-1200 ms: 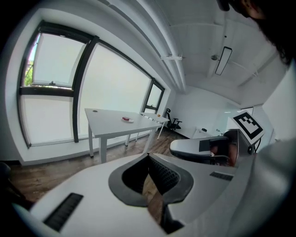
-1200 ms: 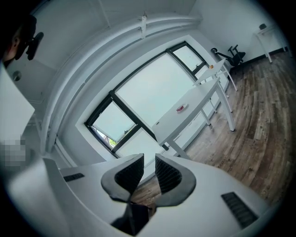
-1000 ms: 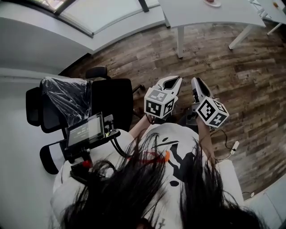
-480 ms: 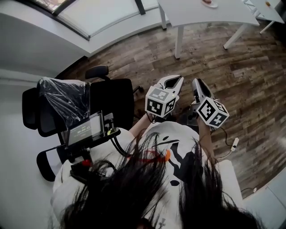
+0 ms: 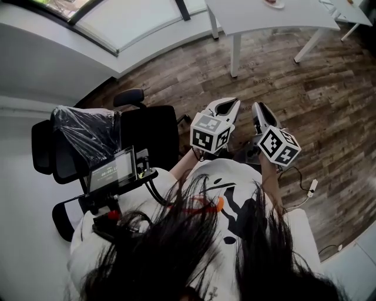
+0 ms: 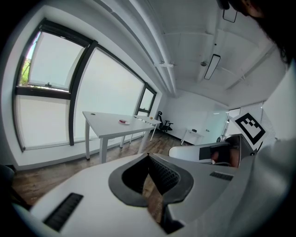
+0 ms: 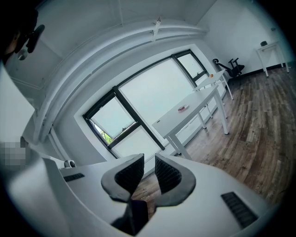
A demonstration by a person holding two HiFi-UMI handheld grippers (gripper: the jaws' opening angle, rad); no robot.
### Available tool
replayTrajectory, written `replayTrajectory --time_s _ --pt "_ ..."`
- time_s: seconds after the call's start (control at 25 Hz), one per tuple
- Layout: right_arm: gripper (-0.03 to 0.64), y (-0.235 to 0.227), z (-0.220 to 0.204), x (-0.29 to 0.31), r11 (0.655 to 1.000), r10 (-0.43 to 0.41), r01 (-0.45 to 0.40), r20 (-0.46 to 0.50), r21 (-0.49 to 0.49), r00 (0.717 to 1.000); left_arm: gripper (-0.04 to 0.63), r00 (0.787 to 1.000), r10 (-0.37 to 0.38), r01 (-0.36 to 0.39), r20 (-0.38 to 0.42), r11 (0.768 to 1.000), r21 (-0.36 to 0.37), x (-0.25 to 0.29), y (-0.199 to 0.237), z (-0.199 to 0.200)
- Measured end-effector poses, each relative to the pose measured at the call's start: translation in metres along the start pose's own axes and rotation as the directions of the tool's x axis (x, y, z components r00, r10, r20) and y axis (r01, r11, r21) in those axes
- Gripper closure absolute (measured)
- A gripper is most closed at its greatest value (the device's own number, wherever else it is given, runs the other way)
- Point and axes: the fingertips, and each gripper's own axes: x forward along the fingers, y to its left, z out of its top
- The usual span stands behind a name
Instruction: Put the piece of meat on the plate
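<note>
I hold both grippers side by side at waist height over the wooden floor. In the head view my left gripper (image 5: 229,106) and right gripper (image 5: 257,109) point toward a white table (image 5: 258,20) far ahead. A small white plate (image 5: 276,3) with something reddish on it sits on that table, too small to make out. The left gripper view shows the plate (image 6: 123,122) far off, with my left gripper (image 6: 149,157) shut on nothing. In the right gripper view the plate (image 7: 183,108) is equally distant, and my right gripper (image 7: 149,161) is shut with nothing between its pads.
Two black office chairs stand at the left, one (image 5: 147,132) bare, the other (image 5: 82,132) wrapped in plastic. A small screen device (image 5: 111,170) hangs at my chest. A cable with a plug (image 5: 311,188) lies on the floor at right. A second table (image 5: 355,9) is far right.
The head view has shifted slightly. Both grippers stay in the same place, side by side and shut.
</note>
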Motion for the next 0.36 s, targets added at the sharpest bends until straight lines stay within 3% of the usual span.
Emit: replayTrajectory --time_s 0.36 --pt "0.535 -0.0038 0.0020 -0.0047 1.000 -0.020 0.020 0.012 -0.001 1.000 0.591 1.000 -0.019 0.019 -0.002 1.000 0.011 0.0018 -0.0055 0.0006"
